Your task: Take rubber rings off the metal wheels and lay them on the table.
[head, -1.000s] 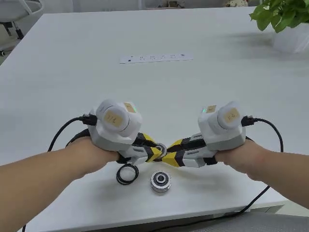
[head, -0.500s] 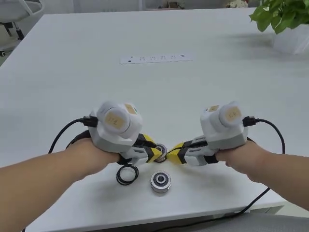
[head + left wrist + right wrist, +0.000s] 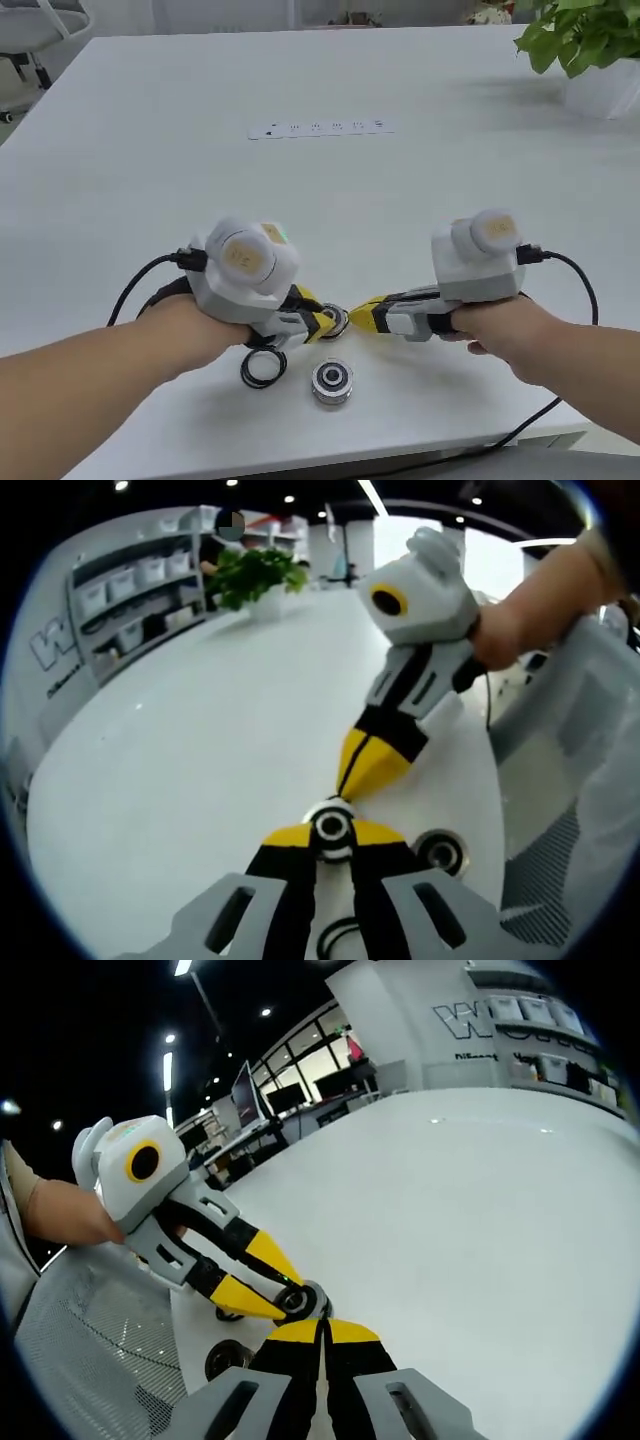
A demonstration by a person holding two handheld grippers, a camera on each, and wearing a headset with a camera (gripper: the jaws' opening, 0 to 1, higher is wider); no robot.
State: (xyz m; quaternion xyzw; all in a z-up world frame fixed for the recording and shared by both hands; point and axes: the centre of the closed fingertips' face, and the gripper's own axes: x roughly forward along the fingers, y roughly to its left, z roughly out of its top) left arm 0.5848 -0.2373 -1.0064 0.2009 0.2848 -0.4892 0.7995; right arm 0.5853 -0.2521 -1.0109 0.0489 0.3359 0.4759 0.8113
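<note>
Head view gives me the wide white tabletop (image 3: 420, 200) first, then my two grey hand-held grippers meeting nose to nose low over its near edge. The left gripper (image 3: 322, 321) has its yellow-tipped jaws clamped on a small round silver metal wheel (image 3: 332, 824), held up off the surface. The right gripper (image 3: 360, 314) has its jaws pressed together, tips just beside that wheel's rim. Whether they nip any rubber I cannot tell.

Below and between the two sets of jaws a second metal wheel (image 3: 331, 380) lies flat. Beneath the left jaws, thin black rubber rings (image 3: 262, 366) lie on the table, already off.

I judge the step in hand to be peeling the ring from the held wheel. To do it well I would hold the left clamp firm on the wheel's faces, not its tread. I would catch only the rubber edge with the right tips and roll it sideways over the rim rather than pull straight. A straight pull could let it snap back or drag the wheel out of the jaws.
</note>
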